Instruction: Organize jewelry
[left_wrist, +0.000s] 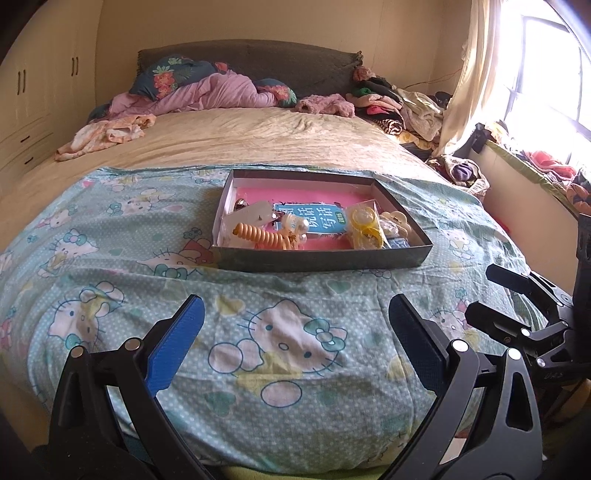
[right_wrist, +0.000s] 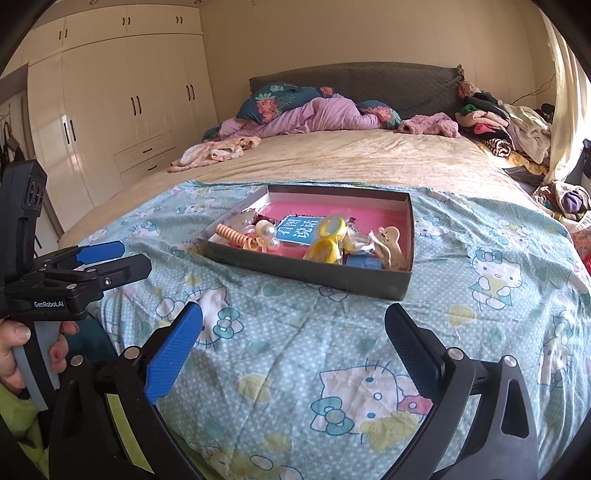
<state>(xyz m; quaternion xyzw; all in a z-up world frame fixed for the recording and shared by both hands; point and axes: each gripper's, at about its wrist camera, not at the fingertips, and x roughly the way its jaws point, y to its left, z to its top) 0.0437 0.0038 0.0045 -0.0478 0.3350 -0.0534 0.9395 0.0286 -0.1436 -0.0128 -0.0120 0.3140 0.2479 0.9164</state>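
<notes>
Two grippers hover over our cartoon-print sheet (left_wrist: 280, 295), both spread wide with nothing between the pads: the left gripper (left_wrist: 295, 328) at the bottom of its view, the right gripper (right_wrist: 293, 332) likewise. The box (left_wrist: 321, 260) of jewelry (left_wrist: 291, 227) sits mid-frame, well beyond both.

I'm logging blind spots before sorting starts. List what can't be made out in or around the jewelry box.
- Box floor under the blue card: covered by the card in both views.
- Small shiny item at the box's far left: too small to identify, left wrist view.
- Pieces under the yellow rings: overlapped by clear wrapping, right wrist view.
- Near inner wall of the box: hidden by its own front rim in both views.
</notes>
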